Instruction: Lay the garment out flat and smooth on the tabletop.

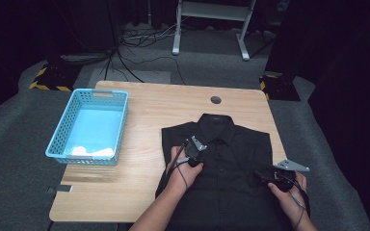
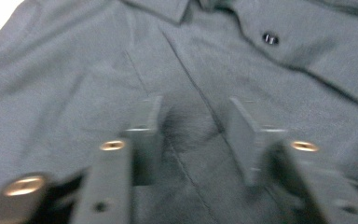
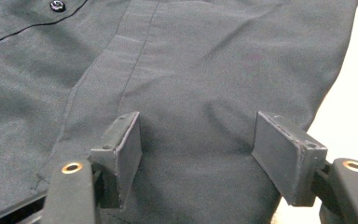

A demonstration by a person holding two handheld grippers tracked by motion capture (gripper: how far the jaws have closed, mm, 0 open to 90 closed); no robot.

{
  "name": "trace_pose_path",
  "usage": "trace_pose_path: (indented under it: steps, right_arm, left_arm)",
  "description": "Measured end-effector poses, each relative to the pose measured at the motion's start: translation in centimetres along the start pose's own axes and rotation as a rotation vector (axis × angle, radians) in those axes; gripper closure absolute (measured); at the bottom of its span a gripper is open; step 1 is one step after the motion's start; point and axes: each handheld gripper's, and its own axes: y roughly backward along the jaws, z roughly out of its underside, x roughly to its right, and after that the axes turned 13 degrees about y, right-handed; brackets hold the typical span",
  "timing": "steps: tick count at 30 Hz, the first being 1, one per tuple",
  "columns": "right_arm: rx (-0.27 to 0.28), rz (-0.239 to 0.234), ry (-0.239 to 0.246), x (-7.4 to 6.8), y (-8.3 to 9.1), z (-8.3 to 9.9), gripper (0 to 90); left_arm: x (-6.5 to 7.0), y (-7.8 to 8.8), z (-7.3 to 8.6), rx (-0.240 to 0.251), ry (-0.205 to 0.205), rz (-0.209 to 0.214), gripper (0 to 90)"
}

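- On the light wooden table (image 1: 139, 163) a black button-front shirt (image 1: 221, 159) lies flat, collar toward the far edge; its lower hem runs off the bottom of the high view, so its full length cannot be seen.
- The left gripper (image 1: 191, 153) rests on the shirt's left chest, close to the button placket, with the person's left hand (image 1: 185, 168) behind it.
- In the left gripper view the picture is blurred, but the two black jaws stand apart with a gap between them, both pressed down into the cloth; a small ridge of fabric is gathered in the gap, and whether the pads already pinch it is hard to make out. A black shirt button (image 2: 270, 38) shows beyond them.
- The right gripper (image 1: 270, 179) lies on the shirt's right side near the table's edge, its grey three-cornered plate on top; the right hand (image 1: 291, 190) is partly cut off by the frame.
- In the right gripper view its jaws stand wide open, tips touching flat cloth, nothing gripped between them; a second button (image 3: 57, 5) sits at the top edge, half cut off.
- A light blue plastic lattice basket (image 1: 60, 144) stands at the table's left, well apart from the shirt; something pale lies inside, too washed out to identify.
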Motion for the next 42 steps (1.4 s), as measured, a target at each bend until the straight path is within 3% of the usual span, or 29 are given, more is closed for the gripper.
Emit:
trace_pose_path:
  steps: [1, 2, 4, 8, 20, 25, 32, 42]
  right_arm:
    - [0.0, 0.0, 0.0, 0.0, 0.0, 0.0, 32.7]
    - [0.0, 0.0, 0.0, 0.0, 0.0, 0.0, 32.7]
    - [0.0, 0.0, 0.0, 0.0, 0.0, 0.0, 32.7]
    - [0.001, -0.001, -0.001, 0.0, 0.0, 0.0, 32.7]
    - [-0.001, -0.004, -0.001, 0.1, 0.0, 0.0, 32.7]
    - [0.001, -0.007, 0.004, 0.1, -0.2, -0.1, 32.7]
    - [0.001, -0.009, 0.003, 0.2, -0.3, -0.2, 32.7]
    - [0.003, -0.015, 0.01, 0.3, -0.5, -0.4, 32.7]
  left_arm:
    - [-0.1, 0.1, -0.1, -0.002, -0.018, -0.026, 67.6]
    - [-0.3, 0.2, -0.2, -0.013, -0.026, -0.044, 81.3]
    - [-0.7, 0.6, -0.3, 0.006, -0.014, -0.028, 87.1]
    - [-1.0, 1.5, -0.6, 0.055, -0.005, -0.003, 87.5]
    - [-1.5, 3.8, -0.9, 0.112, 0.011, 0.043, 87.3]
    - [-1.9, 5.0, -1.0, 0.144, 0.006, 0.04, 87.3]
    - [-3.1, 6.7, -1.0, 0.19, 0.033, 0.03, 87.2]
    - [-4.1, 8.5, -0.5, 0.223, 0.041, 0.007, 87.1]
